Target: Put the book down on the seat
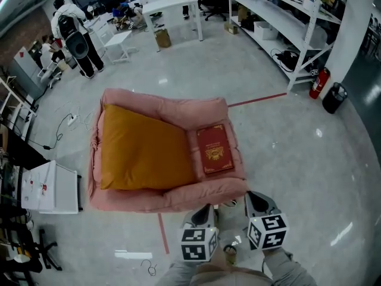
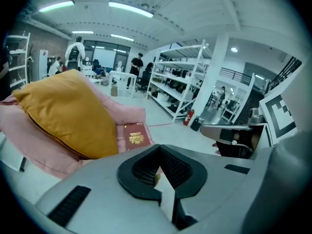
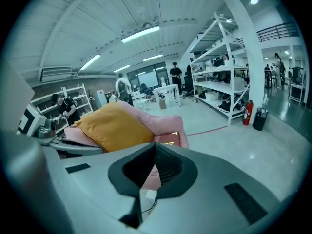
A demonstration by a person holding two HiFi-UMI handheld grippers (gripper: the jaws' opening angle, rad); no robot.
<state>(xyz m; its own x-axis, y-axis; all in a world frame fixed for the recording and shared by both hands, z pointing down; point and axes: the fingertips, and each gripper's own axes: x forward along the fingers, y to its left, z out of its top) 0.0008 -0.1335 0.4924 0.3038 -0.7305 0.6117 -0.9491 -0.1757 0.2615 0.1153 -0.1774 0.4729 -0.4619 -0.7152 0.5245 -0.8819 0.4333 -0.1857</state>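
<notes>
Short of the sofa [image 1: 172,109] I hold left gripper [image 1: 204,212] and right gripper [image 1: 257,201] tilted down, both clenched empty, book [image 1: 215,149] flat on the seat [image 1: 193,143] beyond.

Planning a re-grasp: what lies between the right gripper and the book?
In the head view, the seat's pink front rim lies between the right gripper and the book, which rests flat on the seat.

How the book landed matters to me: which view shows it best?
The head view: the book lies flat on the pink seat beside the orange cushion, whole cover visible from above. The left gripper view shows it small and foreshortened; the right gripper view shows only a sliver.
</notes>
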